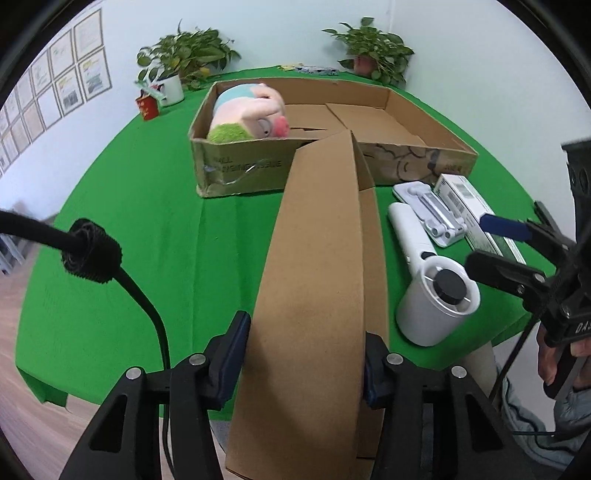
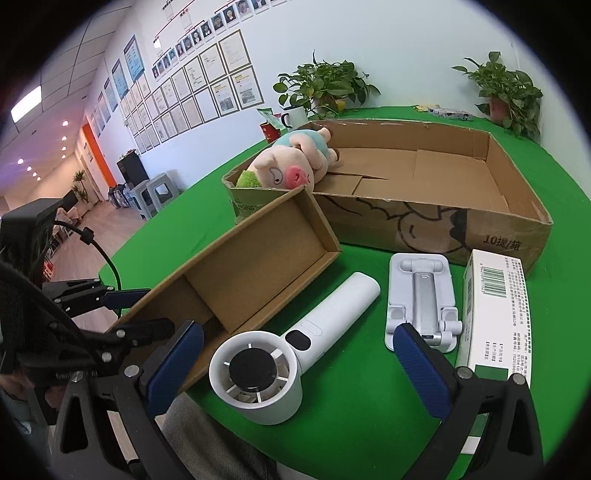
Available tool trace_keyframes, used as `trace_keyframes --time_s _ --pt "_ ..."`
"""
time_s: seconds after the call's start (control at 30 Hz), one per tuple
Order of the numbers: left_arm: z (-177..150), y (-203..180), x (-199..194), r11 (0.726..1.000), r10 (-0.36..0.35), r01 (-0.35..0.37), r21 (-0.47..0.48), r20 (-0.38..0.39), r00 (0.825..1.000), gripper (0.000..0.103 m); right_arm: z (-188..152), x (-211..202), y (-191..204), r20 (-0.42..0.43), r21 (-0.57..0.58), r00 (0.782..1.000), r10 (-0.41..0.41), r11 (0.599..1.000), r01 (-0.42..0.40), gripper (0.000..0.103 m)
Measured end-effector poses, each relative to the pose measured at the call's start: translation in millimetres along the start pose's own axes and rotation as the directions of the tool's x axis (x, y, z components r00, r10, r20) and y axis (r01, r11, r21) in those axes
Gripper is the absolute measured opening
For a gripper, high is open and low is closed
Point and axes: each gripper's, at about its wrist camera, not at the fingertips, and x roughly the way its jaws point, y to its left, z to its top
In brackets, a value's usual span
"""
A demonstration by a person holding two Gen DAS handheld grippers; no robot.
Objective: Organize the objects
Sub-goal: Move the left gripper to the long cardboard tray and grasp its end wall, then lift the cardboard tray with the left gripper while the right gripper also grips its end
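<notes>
An office: framed certificates [image 2: 207, 88] and staff portraits [image 2: 207, 26] line the wall beside a corridor [image 2: 74, 184].

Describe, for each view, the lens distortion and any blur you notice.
Left wrist view: dark fisheye rim, curved green table edge, small cardboard box stretched and soft up close. Right wrist view: framed papers on the wall bow, white fan sharp, ceiling lights glare.

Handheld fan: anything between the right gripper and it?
Nothing visible. The right gripper is open, and the handheld fan lies on the green table directly ahead, its round head between the fingers. The small cardboard box sits beside it, left.
</notes>
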Motion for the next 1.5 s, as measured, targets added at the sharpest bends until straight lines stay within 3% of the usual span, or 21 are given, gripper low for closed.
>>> trace_keyframes --time_s 0.1,0.17,0.3,0.37,0.47,0.53,0.6,0.83,1.0,1.07,1.17,1.3,1.4,1.5 --pt "1.8 17.3 1.4 1.0 0.011 -0.011 -0.029 0.001 1.0 0.039 -0.1 3.0 1.1 -0.007 -0.002 1.0 0.002 1.0 -0.002 0.102" --pt "3.4 28.1 1.7 0.998 -0.022 0.022 -0.055 0.003 1.0 0.031 1.0 5.5 2.6 -0.012 -0.004 1.0 0.007 1.0 -0.007 0.102" --pt "4.3 43.5 9.2 0.997 -0.015 0.014 -0.08 -0.021 1.0 0.01 4.7 11.8 14.6 -0.014 -0.023 0.999 0.038 0.999 -0.038 0.102" --pt "2.4 48.0 13.8 0.993 -0.056 0.052 -0.107 -0.033 0.998 0.006 6.1 15.8 26.4 -0.012 -0.055 0.999 0.039 0.998 -0.04 0.102" --pt "0.8 47.8 12.0 0.991 -0.07 0.067 -0.118 -0.026 0.997 0.006 3.6 26.2 39.3 -0.032 -0.113 0.999 -0.014 0.994 0.01 0.099" --pt "-0.9 45.4 11.9 0.988 -0.091 0.086 -0.129 -0.028 0.995 0.007 0.1 31.8 41.5 -0.044 -0.145 0.997 -0.068 0.988 0.061 0.085" --pt "-2.3 36.0 15.2 0.984 -0.125 0.119 -0.134 -0.04 0.991 0.007 -3.6 35.7 38.6 -0.057 -0.172 0.991 -0.119 0.979 0.108 0.079" --pt "-8.3 9.3 19.1 0.969 -0.164 0.153 -0.191 -0.042 0.986 0.011 -9.9 18.3 17.9 -0.014 -0.216 0.973 -0.231 0.951 0.223 0.077" --pt "-3.4 -7.2 25.5 0.95 -0.234 0.219 -0.223 -0.042 0.971 0.017 -2.3 13.0 -13.9 -0.027 -0.133 0.95 -0.312 0.943 0.306 0.077" --pt "0.4 -18.0 28.6 0.953 -0.235 0.221 -0.206 -0.048 0.971 0.018 0.2 5.3 -20.8 -0.03 -0.068 0.958 -0.286 0.957 0.283 0.077" --pt "1.1 -18.4 27.5 0.956 -0.234 0.222 -0.192 -0.038 0.972 0.022 5.0 -18.5 -17.8 0.012 -0.002 0.989 -0.147 0.989 0.147 0.077" --pt "6.2 -11.7 24.9 0.961 -0.215 0.212 -0.18 0.002 0.977 0.033 10.5 -32.8 -4.4 0.022 0.027 1.0 0.002 1.0 -0.003 0.085" --pt "7.2 -14.9 20.1 0.955 -0.255 0.259 -0.142 0.046 0.966 0.046 9.6 -17.9 12.8 -0.036 0.021 0.999 0.034 0.999 -0.033 0.086" --pt "4.0 -17.1 20.6 0.964 -0.236 0.24 -0.114 0.049 0.971 0.043 1.5 -2.7 32.6 -0.078 -0.015 0.997 0.001 1.0 -0.002 0.085"
